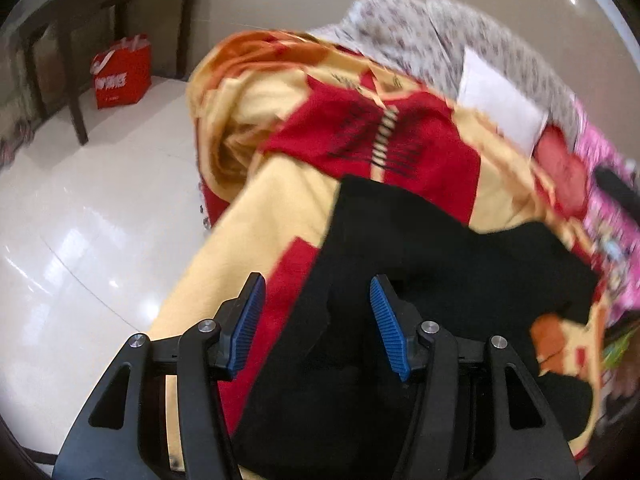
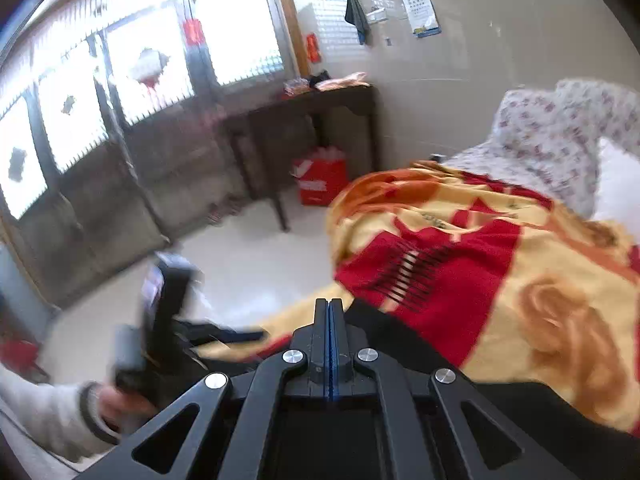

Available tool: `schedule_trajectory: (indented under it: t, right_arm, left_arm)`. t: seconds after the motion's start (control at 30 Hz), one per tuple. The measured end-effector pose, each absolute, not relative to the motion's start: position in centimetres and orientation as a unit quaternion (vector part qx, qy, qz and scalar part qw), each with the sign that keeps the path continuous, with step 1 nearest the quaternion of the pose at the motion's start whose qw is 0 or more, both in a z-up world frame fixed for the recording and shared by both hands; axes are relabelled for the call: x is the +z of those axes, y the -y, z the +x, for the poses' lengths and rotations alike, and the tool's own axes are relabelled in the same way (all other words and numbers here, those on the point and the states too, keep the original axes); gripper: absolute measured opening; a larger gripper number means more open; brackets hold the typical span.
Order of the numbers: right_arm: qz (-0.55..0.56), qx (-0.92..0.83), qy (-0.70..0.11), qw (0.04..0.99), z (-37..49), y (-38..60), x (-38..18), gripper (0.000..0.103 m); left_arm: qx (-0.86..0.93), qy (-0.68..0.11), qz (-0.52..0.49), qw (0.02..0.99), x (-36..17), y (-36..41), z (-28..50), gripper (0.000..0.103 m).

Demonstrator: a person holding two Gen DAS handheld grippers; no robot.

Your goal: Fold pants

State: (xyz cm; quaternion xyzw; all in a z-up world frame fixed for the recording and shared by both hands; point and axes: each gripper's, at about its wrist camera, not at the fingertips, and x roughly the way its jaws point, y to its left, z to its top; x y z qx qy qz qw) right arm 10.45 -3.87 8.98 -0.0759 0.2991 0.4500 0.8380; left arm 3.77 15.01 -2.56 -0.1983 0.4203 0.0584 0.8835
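1. Between and just beyond the left gripper jaws you've got the black pants, spread over a red and yellow blanket on the bed. Jaws are wide apart, blue pads touching nothing as far as I can see. The pants edge runs right through the gap.

2. Right gripper is pressed fully together, pads meeting in a thin blue line. Black cloth sits just past and under its tips in the right wrist view, but I honestly can't tell if any of it is pinched in there or if it's closed on nothing.

3. Off to the left of the right jaws you can see the left hand holding its gripper, blurry.

4. My guess on the step: early on, lining up a grab on the pants edge before the first fold. Pants look roughly flat, not folded neatly yet.

5. Next move probably needs the left jaws lowered onto that near edge and squeezed, catching only pants and not the blanket underneath.
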Motion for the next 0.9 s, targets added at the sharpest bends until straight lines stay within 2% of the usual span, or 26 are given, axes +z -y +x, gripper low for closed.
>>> schedule_trajectory:
  t: [0.1, 0.2, 0.23, 0.27, 0.57, 0.7, 0.77, 0.8, 0.87, 0.9]
  right_arm:
    - [-0.099, 0.397, -0.311, 0.858, 12.3, 3.4, 7.8, 0.005]
    - [-0.137, 0.377, -0.374, 0.836, 15.8, 2.1, 4.7, 0.031]
    - [-0.143, 0.379, -0.387, 0.829, 16.5, 1.7, 3.9, 0.044]
    - [-0.150, 0.380, -0.397, 0.822, 17.4, 1.1, 2.8, 0.046]
    - [-0.244, 0.425, -0.451, 0.746, 22.7, -3.1, -3.5, 0.046]
    - [-0.230, 0.454, -0.463, 0.726, 24.3, -3.0, -4.4, 0.046]
    - [-0.228, 0.460, -0.454, 0.728, 24.4, -2.9, -4.5, 0.033]
    - [-0.223, 0.470, -0.450, 0.726, 24.1, -3.0, -4.6, 0.020]
    - [-0.231, 0.472, -0.436, 0.731, 23.3, -3.2, -4.2, 0.007]
    - [-0.228, 0.471, -0.430, 0.736, 22.9, -3.1, -4.0, 0.006]
  left_arm:
    - [0.065, -0.422, -0.197, 0.882, -2.2, -15.9, 2.6, 0.054]
    - [0.065, -0.424, -0.178, 0.886, -1.9, -15.8, 2.1, 0.054]
    - [0.063, -0.425, -0.174, 0.886, -1.9, -15.6, 2.0, 0.054]
    - [0.059, -0.428, -0.170, 0.885, -2.0, -15.3, 2.0, 0.054]
    - [0.026, -0.455, -0.134, 0.880, -3.4, -12.3, 5.4, 0.054]
    - [0.041, -0.468, -0.117, 0.875, -4.4, -12.0, 7.4, 0.054]
    - [0.046, -0.479, -0.122, 0.868, -5.1, -12.2, 8.2, 0.054]
    - [0.045, -0.481, -0.131, 0.866, -5.4, -12.5, 8.4, 0.054]
    - [0.045, -0.475, -0.141, 0.867, -5.5, -12.9, 8.4, 0.054]
    - [0.043, -0.476, -0.143, 0.867, -5.5, -13.0, 8.3, 0.054]
